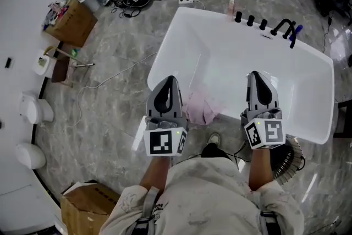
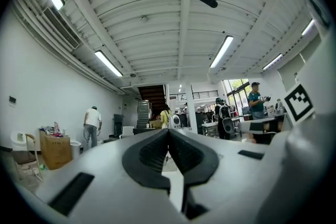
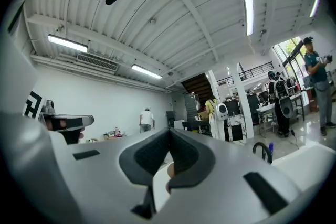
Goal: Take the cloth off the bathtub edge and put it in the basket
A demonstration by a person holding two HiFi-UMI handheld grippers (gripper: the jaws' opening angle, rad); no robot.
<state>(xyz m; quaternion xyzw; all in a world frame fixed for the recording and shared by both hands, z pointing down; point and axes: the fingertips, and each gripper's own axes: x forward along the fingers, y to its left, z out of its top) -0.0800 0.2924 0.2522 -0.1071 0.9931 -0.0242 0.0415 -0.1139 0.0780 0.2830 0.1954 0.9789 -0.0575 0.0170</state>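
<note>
Cloth (image 1: 201, 109), pink and crumpled, is draped over the near rim of the tub (image 1: 231, 58), low at the centre of the head view, where it is easily reached from the standing side. It is flanked by the left gripper (image 1: 171, 81) and the right gripper (image 1: 254, 75), both held level with jaws pressed together on nothing. The basket (image 1: 290, 161) is glimpsed at lower right, partly hidden and judged handy for the drop.

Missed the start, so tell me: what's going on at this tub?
A person holds two grippers level over a white bathtub. The left gripper and right gripper are both shut and empty. The crumpled pink cloth lies on the tub's near edge between them, not yet picked up. A dark wire basket waits at the person's right.
</note>
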